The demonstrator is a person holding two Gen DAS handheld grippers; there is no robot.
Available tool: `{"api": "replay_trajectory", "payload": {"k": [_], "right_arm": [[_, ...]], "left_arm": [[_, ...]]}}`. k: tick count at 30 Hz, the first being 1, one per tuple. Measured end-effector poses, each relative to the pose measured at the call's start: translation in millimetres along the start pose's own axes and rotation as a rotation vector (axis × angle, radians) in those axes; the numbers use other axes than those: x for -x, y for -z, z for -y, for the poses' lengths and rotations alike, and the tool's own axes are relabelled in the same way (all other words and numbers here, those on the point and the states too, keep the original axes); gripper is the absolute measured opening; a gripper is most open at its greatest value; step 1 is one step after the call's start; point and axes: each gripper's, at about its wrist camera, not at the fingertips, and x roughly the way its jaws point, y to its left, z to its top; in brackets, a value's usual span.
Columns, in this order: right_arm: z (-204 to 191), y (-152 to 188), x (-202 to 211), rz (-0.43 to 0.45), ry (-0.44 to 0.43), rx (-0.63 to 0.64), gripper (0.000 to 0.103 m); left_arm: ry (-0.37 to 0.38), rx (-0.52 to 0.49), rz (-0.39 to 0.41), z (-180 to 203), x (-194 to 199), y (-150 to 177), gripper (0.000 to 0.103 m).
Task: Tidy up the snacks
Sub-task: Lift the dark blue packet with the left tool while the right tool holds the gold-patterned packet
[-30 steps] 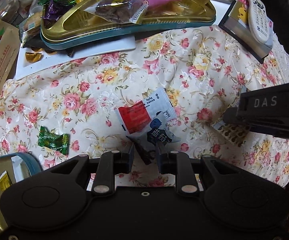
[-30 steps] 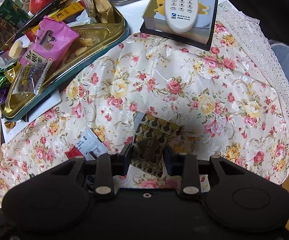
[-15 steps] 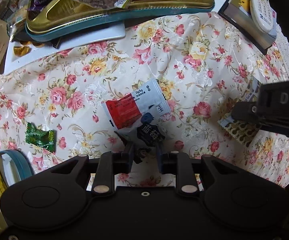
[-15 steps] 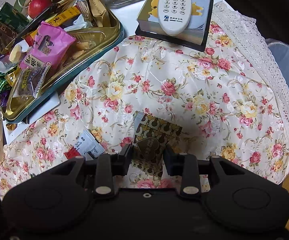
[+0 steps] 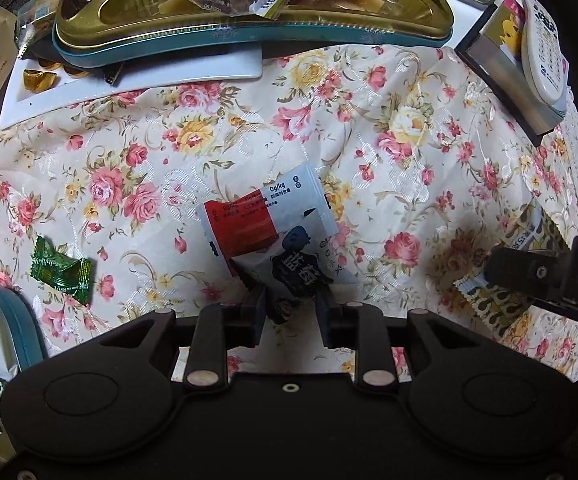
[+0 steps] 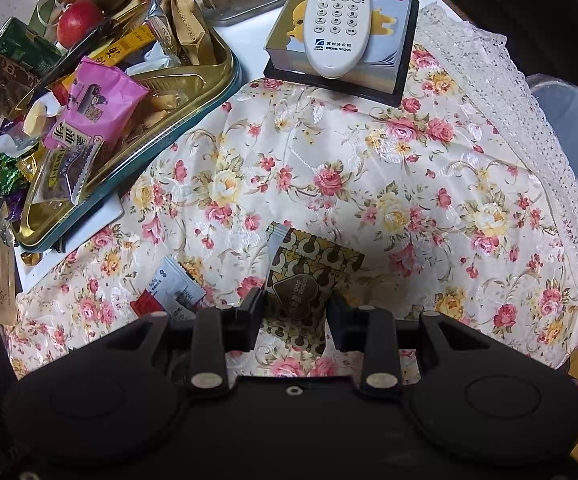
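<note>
My left gripper (image 5: 291, 300) is shut on a small white packet with a dark blue figure (image 5: 297, 268), held just above the floral cloth. A red and white packet (image 5: 257, 216) lies right behind it. My right gripper (image 6: 295, 300) is shut on a gold and black patterned packet (image 6: 309, 268), which also shows at the right edge of the left wrist view (image 5: 529, 236). A green wrapped candy (image 5: 61, 270) lies on the cloth at left. A gold tin tray with a teal rim (image 5: 225, 48) at the back holds several snacks.
A white remote (image 6: 337, 12) rests on a yellow-bear box (image 6: 385, 48) at the back right. A teal-rimmed tin (image 5: 13, 320) sits at the left near edge. Fruit (image 6: 75, 24), jars and bags crowd the back left. The lace cloth edge (image 6: 529, 120) drops off at right.
The left gripper has closed in toward the tray with the small packet; the red and white packet now sits nearer. The right gripper has lifted slightly with its patterned packet.
</note>
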Motion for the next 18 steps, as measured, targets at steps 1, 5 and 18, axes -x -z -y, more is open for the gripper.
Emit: {"api": "replay_trajectory", "payload": {"k": [1, 5, 18], "right_arm": [[0.9, 0.1, 0.2, 0.0, 0.0, -0.001, 0.036], [5.6, -0.7, 2.0, 0.0, -0.005, -0.014, 0.036], [10.8, -0.5, 2.5, -0.004, -0.005, -0.021, 0.036]], "left_arm": [[0.003, -0.004, 0.005, 0.4, 2.4, 0.3, 0.036], [-0.004, 0.003, 0.081, -0.3, 21.4, -1.8, 0.036], [-0.021, -0.073, 0.08, 14.4, 5.5, -0.7, 0.04]]}}
